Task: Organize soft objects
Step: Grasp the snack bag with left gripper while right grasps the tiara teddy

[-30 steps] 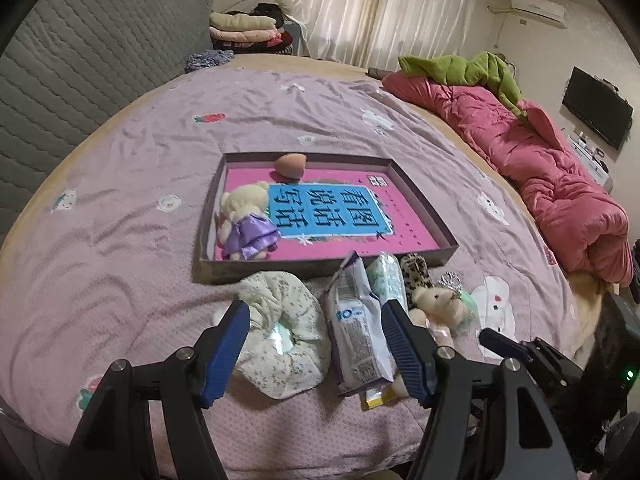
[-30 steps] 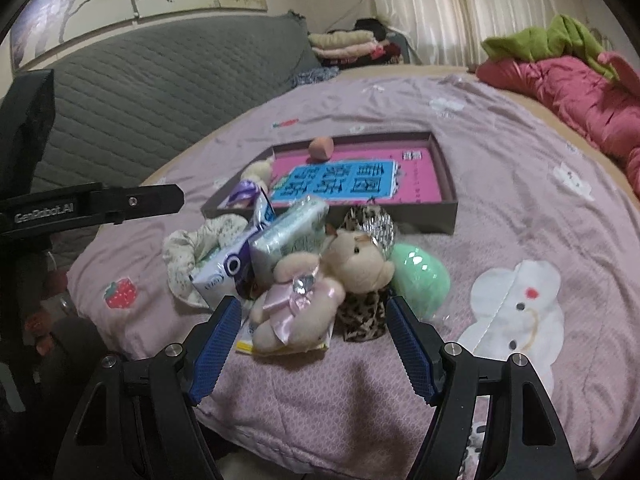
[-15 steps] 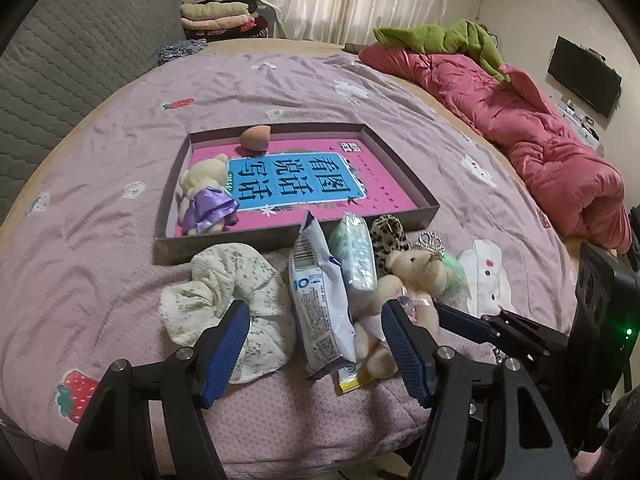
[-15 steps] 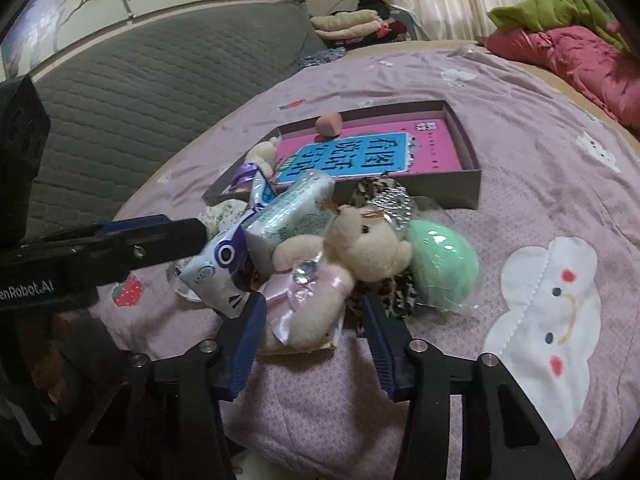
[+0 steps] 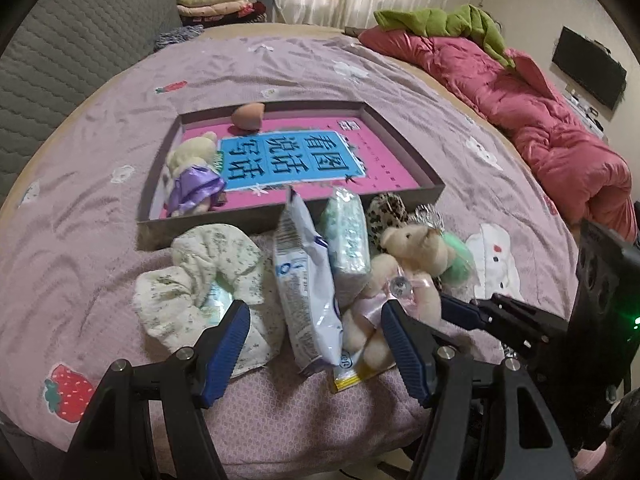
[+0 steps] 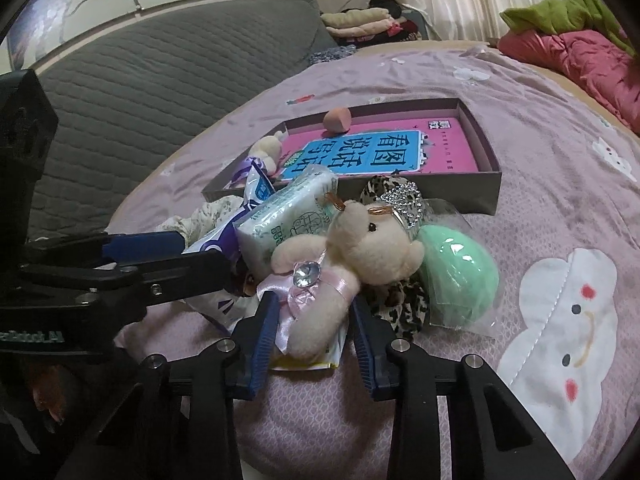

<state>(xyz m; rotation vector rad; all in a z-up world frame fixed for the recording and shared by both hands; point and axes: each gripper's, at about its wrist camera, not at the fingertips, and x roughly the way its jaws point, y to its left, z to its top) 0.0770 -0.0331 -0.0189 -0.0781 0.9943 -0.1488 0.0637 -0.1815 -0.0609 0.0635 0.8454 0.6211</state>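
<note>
Lilac bedspread (image 5: 100, 208) covers the bed; grey quilted headboard (image 6: 160, 92) beyond. Right gripper (image 6: 314, 322) has just been closing, 2 pads pressing the cream teddy bear (image 6: 352, 256) between them. Left gripper (image 5: 316, 344) gapes wide, holding nothing, straddling the white-blue packet (image 5: 308, 288). Yellow sachet (image 6: 320, 362) mostly hidden beneath the bear.

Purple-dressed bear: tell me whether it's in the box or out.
In. The purple-dressed bear lies inside the grey box, at its left end on the pink book, beside the peach sponge.
</note>
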